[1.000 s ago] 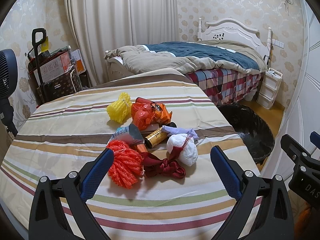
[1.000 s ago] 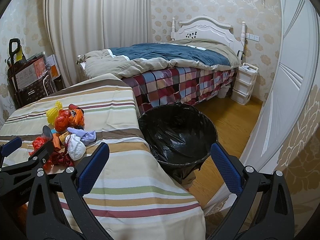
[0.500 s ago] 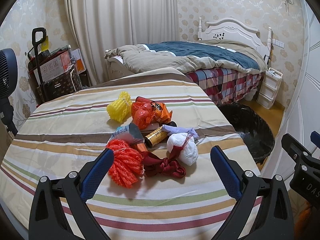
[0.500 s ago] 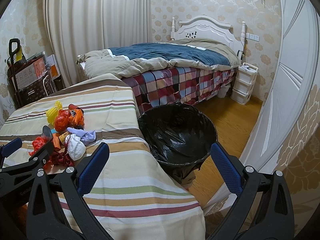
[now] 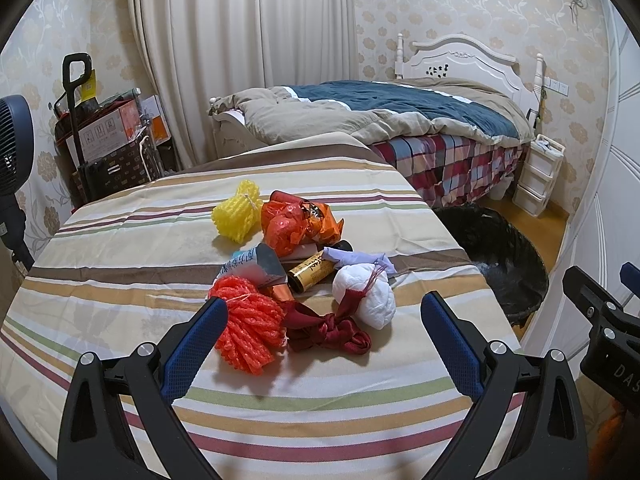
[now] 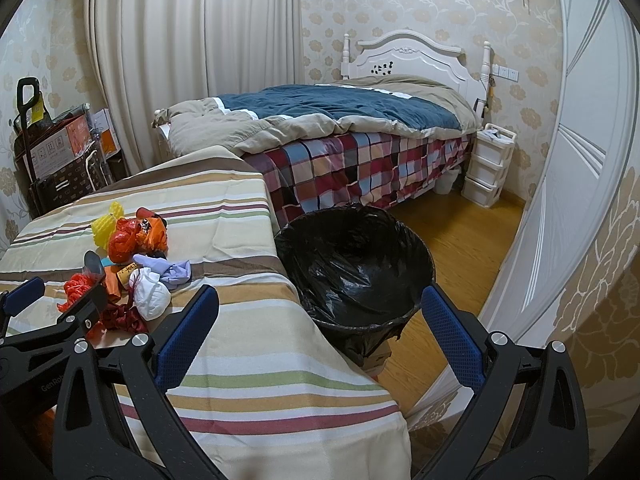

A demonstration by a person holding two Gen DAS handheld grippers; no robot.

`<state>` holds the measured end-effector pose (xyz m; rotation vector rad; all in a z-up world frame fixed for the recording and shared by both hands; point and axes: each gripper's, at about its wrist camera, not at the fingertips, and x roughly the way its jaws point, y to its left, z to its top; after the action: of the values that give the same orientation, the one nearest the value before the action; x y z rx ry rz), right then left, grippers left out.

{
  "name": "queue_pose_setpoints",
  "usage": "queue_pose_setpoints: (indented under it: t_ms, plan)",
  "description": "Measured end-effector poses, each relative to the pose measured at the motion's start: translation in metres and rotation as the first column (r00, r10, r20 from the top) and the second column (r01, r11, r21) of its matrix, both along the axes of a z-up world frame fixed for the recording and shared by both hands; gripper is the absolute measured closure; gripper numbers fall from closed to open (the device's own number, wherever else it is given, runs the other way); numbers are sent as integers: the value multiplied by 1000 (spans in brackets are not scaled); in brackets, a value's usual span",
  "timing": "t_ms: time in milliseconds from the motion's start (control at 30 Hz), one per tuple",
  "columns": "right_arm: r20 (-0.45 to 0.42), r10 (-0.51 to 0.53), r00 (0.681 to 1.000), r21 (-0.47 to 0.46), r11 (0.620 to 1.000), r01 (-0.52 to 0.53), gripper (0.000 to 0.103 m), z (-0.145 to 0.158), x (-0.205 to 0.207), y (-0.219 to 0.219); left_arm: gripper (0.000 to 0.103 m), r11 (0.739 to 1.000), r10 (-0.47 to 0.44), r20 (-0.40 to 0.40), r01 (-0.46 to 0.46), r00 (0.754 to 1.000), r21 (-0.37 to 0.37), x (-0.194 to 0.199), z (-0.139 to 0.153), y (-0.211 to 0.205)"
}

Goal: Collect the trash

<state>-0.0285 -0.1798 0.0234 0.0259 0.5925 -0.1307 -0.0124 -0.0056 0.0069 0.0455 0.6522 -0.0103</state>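
At centre frame the trash (image 5: 296,276) lies heaped on the worktop (image 5: 120,264); both grippers' jaws gape wide, empty. Tangled ribbon (image 5: 328,330) may drag neighbours off before the bin (image 6: 356,264).

Legible text, as I read it: "DA5" in white on the right tongs (image 5: 616,364) body, 4 o'clock, cut off; "GenRo" on the left tongs (image 6: 48,378) body, 8 o'clock, cut off.

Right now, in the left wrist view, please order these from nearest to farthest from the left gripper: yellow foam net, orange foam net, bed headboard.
1. orange foam net, beside its left finger.
2. yellow foam net, farther up the table.
3. bed headboard, at the far wall.
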Motion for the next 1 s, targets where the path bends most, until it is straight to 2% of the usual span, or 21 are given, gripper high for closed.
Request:
queue_pose_setpoints:
  t_ms: [433,600,667,733,800,1000]
  plan:
    - [-14,5,1000,14,1000,-5,4,-8,-7,-6,7,1000,-9,-38,8,999,-16,-5,-10,10]
    - [-20,13,1000,20,1000,-13,4,-12,-9,-5,14,1000,-5,-49,4,999,-8,-4,-8,30]
    - [-23,19,1000,26,999,-18,7,-12,-9,-2,14,1000,1,-60,-2,998,-8,-5,-10,39]
    - [-36,31,999,36,999,-30,16,-14,-3,1,15,1000,16,-72,-16,997,-11,-6,-12,51]
    - [-52,44,998,44,998,-41,21,-15,0,5,16,999,30,-81,-31,996,-11,-7,-14,61]
    - [-79,75,994,41,997,-72,22,-22,0,19,17,998,59,-110,-62,992,-22,-8,-17,81]
